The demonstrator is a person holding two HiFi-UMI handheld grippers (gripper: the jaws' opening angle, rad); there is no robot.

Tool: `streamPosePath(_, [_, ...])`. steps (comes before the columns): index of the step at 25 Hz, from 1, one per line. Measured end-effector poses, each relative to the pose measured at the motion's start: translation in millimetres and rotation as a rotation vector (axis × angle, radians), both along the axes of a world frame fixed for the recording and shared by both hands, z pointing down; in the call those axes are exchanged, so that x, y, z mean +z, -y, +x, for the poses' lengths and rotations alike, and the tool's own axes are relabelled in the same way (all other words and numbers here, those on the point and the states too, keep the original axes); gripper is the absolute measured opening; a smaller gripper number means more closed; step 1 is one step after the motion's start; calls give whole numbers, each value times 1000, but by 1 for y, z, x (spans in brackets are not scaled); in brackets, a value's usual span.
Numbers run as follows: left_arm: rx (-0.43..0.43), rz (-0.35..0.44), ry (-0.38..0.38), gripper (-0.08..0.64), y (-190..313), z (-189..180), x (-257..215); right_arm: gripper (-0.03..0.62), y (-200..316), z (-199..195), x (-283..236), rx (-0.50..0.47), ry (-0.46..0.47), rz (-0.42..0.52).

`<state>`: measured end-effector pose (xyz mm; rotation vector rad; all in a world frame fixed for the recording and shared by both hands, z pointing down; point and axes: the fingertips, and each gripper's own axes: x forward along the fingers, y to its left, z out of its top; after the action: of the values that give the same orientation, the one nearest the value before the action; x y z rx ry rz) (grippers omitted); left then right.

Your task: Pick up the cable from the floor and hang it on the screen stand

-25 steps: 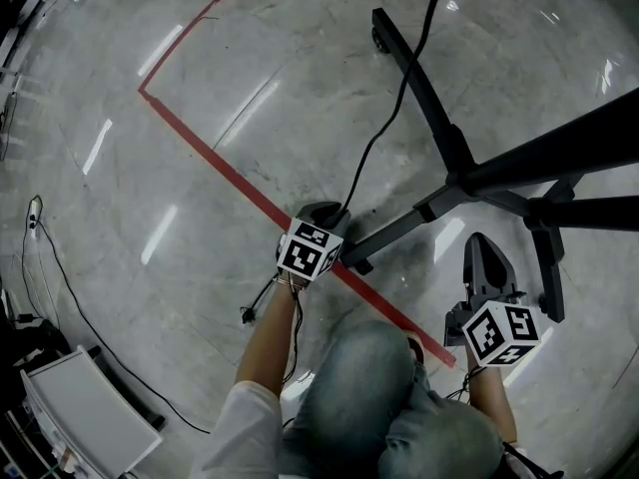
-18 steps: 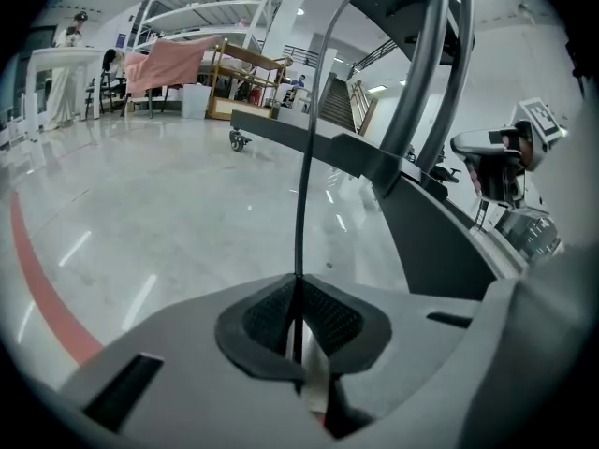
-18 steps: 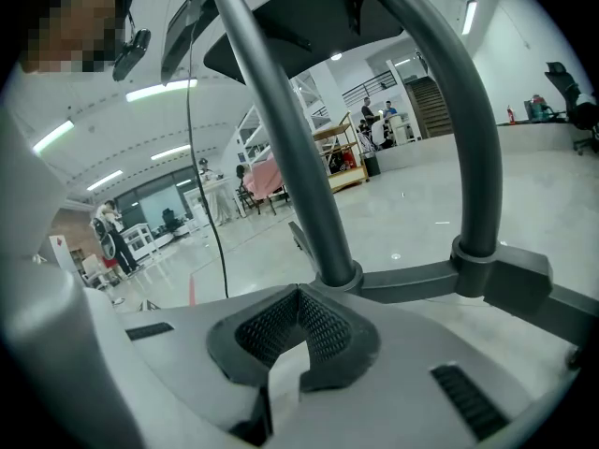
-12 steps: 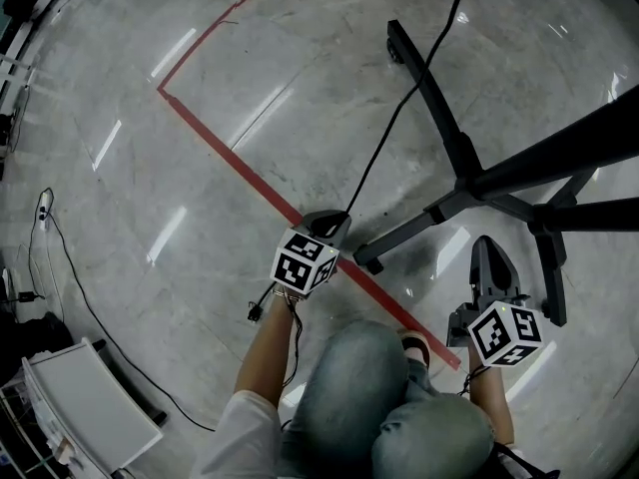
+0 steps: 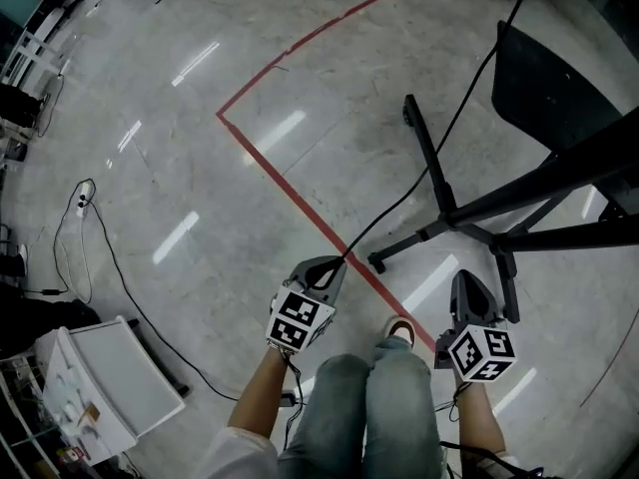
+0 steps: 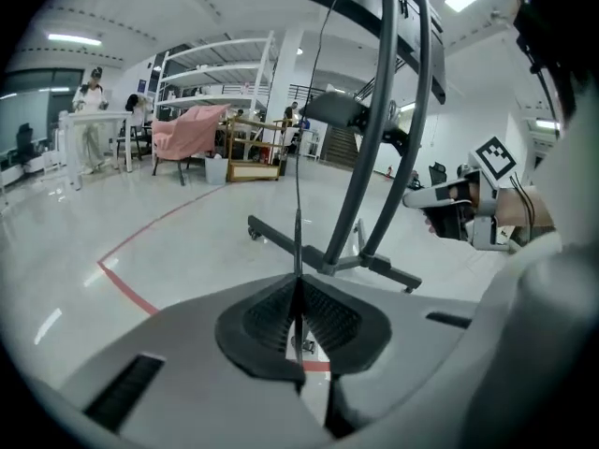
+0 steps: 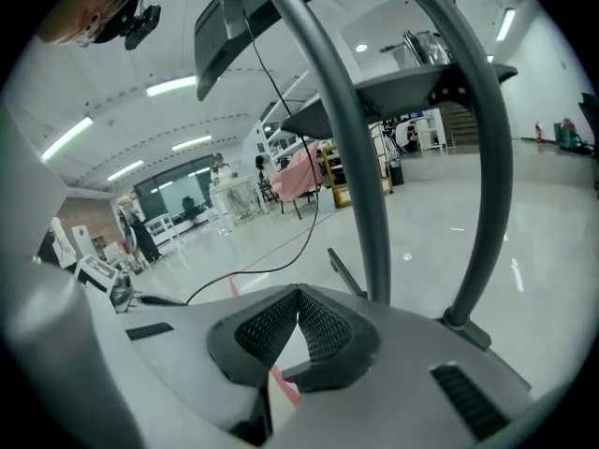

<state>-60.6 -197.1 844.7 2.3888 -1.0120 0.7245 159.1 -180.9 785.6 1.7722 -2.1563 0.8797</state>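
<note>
Now the cable (image 6: 298, 237) sits pinched between the pads of my left gripper (image 5: 337, 263), whose jaws have just been closing onto it. From there the cable rises in front of the screen stand (image 5: 454, 218) toward its top. My right gripper (image 5: 467, 279) has its jaws together and empty, and hovers just beside the stand's near leg. A red floor line (image 5: 290, 193) runs past the stand's base, under the left gripper.

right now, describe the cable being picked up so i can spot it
Find the black screen stand. A thin black cable crosses its base. Unlike the slack one by the white power strip, it is pinched in the left claw.
</note>
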Motion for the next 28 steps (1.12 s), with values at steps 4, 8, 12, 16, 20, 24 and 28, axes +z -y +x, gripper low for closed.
streamPosePath(4, [-14,29,-44,18,-30,-5,-137,18,-11,-14,-114,4,5,8])
streamPosePath(8, [25,107,-59,18,-47,-8,-284,18,-30,-20,-232,26,-6,39])
streamPosePath(12, [96,191,1,18,-62,-5,-414,18,-50,-13,-340,49,-35,80])
streamPosePath(16, [149,322,58,18,-62,0,-521,18,-56,-8,-438,80,-48,178])
streamPosePath(20, [186,436,60,18,-66,6,-600,18,-65,-8,-506,112,-33,261])
streamPosePath(24, [209,530,23,18,-67,19,-663,18,-71,-5,-558,128,-34,328])
streamPosePath(28, [232,597,-45,18,-61,42,-712,18,-68,4,-593,136,-49,354])
